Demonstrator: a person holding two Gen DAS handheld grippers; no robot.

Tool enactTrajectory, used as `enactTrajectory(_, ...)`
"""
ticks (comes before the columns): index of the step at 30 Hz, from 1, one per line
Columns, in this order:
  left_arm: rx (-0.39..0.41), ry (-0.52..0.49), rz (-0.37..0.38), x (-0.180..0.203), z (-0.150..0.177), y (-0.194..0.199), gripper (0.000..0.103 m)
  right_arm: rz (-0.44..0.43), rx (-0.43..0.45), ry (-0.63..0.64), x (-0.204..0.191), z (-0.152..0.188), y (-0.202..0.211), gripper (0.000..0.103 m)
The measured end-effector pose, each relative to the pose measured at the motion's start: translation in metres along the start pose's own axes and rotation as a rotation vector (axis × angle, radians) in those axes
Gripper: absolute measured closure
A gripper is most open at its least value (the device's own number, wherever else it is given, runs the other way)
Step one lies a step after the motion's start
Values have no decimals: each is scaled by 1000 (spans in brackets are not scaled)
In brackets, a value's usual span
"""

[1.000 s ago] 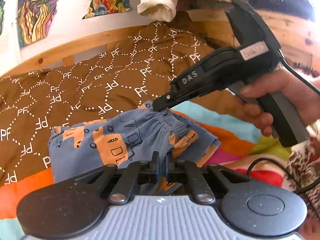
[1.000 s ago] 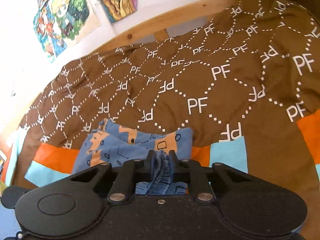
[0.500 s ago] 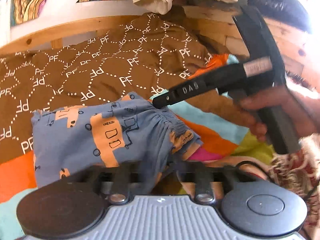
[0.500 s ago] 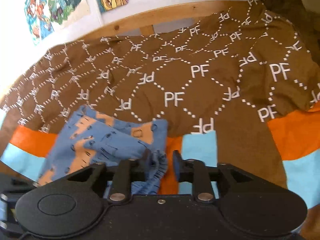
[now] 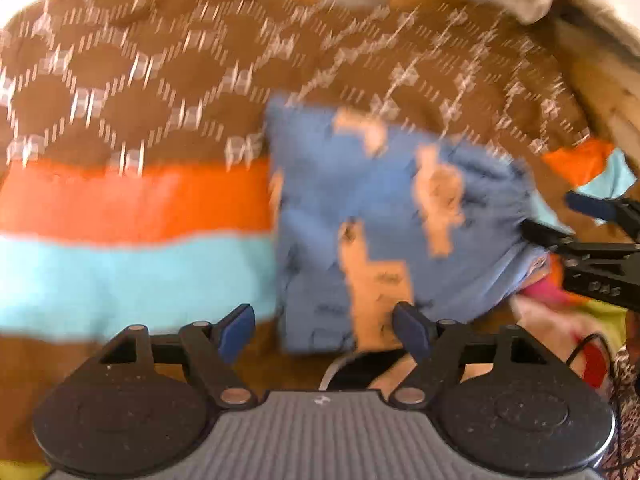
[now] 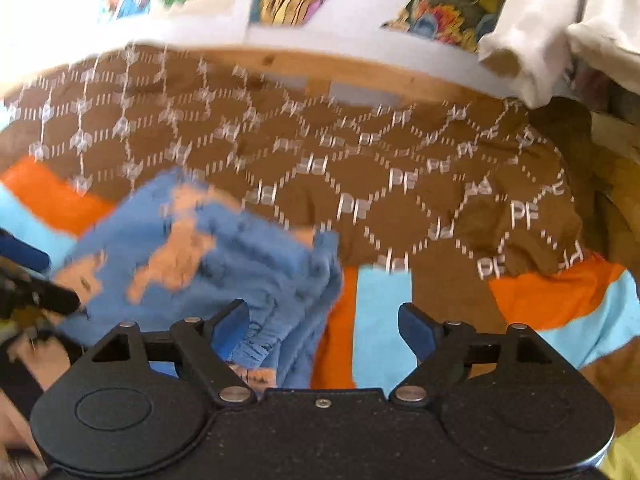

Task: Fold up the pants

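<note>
The blue pants (image 5: 384, 216) with orange prints lie folded on the bed, over the brown and striped blanket. My left gripper (image 5: 324, 328) is open and empty, just in front of the pants' near edge. My right gripper (image 6: 322, 326) is open, with the pants' waistband (image 6: 288, 300) lying by its left finger, not clamped. The right gripper also shows at the right edge of the left wrist view (image 5: 560, 220), open beside the pants. The left gripper shows at the left edge of the right wrist view (image 6: 36, 276). Both views are motion-blurred.
A brown blanket with white PF print (image 6: 400, 184) covers the bed, with orange (image 5: 132, 200) and light blue stripes (image 5: 132, 280). A wooden bed rail (image 6: 360, 76) and a wall with posters lie behind. White cloth (image 6: 560, 32) hangs at the upper right.
Both grippers have opened and let go of the pants. The pants now lie flat on the bed, and both cameras have swung and drawn back a little.
</note>
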State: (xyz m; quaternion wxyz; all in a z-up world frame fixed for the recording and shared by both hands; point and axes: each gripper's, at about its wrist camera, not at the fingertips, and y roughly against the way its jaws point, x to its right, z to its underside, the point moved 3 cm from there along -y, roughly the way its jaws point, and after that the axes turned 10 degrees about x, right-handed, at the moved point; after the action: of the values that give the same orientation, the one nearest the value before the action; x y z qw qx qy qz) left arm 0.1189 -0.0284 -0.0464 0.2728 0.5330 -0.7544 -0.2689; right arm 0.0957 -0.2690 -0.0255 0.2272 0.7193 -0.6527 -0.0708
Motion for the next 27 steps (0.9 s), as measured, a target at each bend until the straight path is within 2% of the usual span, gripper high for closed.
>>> enactTrajectory(2, 14, -30, 2, 0, 4, 0, 20, 2, 1, 1, 6, 8, 0, 9)
enactTrajectory(4, 6, -55, -6, 2, 0, 0, 20, 12, -4, -13, 13, 12, 1, 8)
enactTrajectory(7, -4, -35, -8, 0, -8, 4, 19, 34, 14, -21, 25, 8, 9, 8)
enactTrajectory(10, 77, -21, -20, -2, -28, 14, 12, 18, 79, -45, 37, -8, 15, 4)
enactTrajectory(14, 241, -94, -30, 2, -79, -2, 5, -42, 111, -31, 31, -29, -11, 4)
enactTrajectory(16, 268, -160, -49, 8, -97, -29, 5, -85, 89, -34, 21, -37, -34, 4)
enactTrajectory(19, 227, -297, -117, 19, -106, -72, 11, -136, 25, -53, 14, -38, -66, 5)
enactTrajectory(22, 237, -387, -175, 23, -98, -97, 10, -113, -33, -59, 20, -27, -86, 4)
enactTrajectory(24, 254, -374, -186, 20, -92, -104, 6, -104, -49, -116, 32, -19, -89, 1)
enactTrajectory(27, 258, -283, -183, 7, -92, -106, 0, -133, -64, -234, 46, -10, -90, 1)
